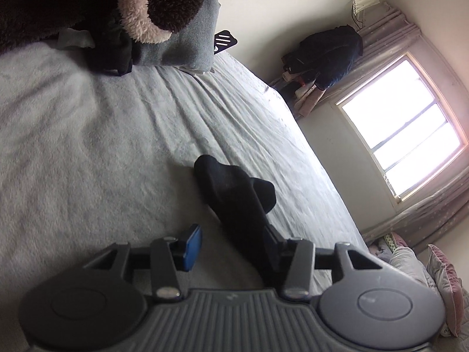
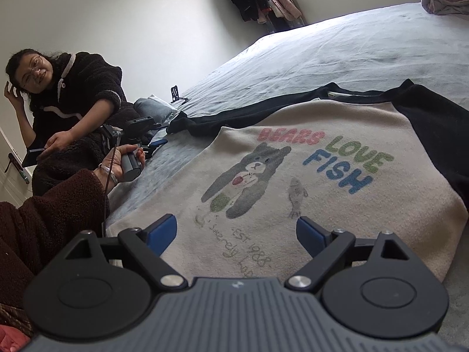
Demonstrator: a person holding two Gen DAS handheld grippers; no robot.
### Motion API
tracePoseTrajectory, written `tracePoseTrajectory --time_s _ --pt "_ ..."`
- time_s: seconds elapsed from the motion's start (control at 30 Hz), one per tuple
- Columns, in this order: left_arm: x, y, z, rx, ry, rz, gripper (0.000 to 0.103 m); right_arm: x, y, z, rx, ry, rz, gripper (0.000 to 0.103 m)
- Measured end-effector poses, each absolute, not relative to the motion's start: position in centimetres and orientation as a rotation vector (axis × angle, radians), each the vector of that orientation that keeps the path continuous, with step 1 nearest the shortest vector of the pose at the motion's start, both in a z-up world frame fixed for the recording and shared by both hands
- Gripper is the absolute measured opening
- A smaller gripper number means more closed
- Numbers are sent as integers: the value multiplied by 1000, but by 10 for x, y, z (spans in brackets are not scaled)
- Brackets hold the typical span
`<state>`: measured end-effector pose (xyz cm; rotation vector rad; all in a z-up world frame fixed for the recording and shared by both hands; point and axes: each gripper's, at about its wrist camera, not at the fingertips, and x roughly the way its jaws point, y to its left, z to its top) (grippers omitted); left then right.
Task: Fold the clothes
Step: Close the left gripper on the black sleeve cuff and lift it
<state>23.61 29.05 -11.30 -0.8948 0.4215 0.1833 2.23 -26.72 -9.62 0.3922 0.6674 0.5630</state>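
Sweatshirt (image 2: 293, 176) laid flat on the bed (image 2: 351, 52), printed front up, black sleeves at 12 and 2 o'clock of the cream body.

Right gripper (image 2: 236, 236) held low over the hem of the sweatshirt, jaws spread wide, blue pads (image 2: 162, 231) apart with only the print between them, nothing gripped.

Left gripper (image 1: 231, 246) partly open. Black sleeve end (image 1: 234, 193) running from 12 o'clock down between the fingers, lying against the right-side finger; blue pad (image 1: 193, 248) on the other side clear of the cloth. Grip on the cloth not confirmed.

In the right wrist view, left hand (image 2: 123, 161) at 9 o'clock, wrapped round the grey handle. Seated person (image 2: 73, 102) at 10 o'clock, at the bed edge. Window (image 1: 410, 135) at 3 o'clock in the left wrist view.
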Motion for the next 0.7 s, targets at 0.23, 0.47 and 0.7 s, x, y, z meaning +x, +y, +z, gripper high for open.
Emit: tracePoseTrajectory --time_s 0.23,0.47,0.7 --pt "254 291 -113 -864 411 190 47 26 -266 -103 387 692 561 91" --pt "262 285 -115 -830 393 210 38 30 -264 -105 381 697 558 91" --pt "261 288 -117 -824 395 219 12 32 -263 -106 366 698 559 91"
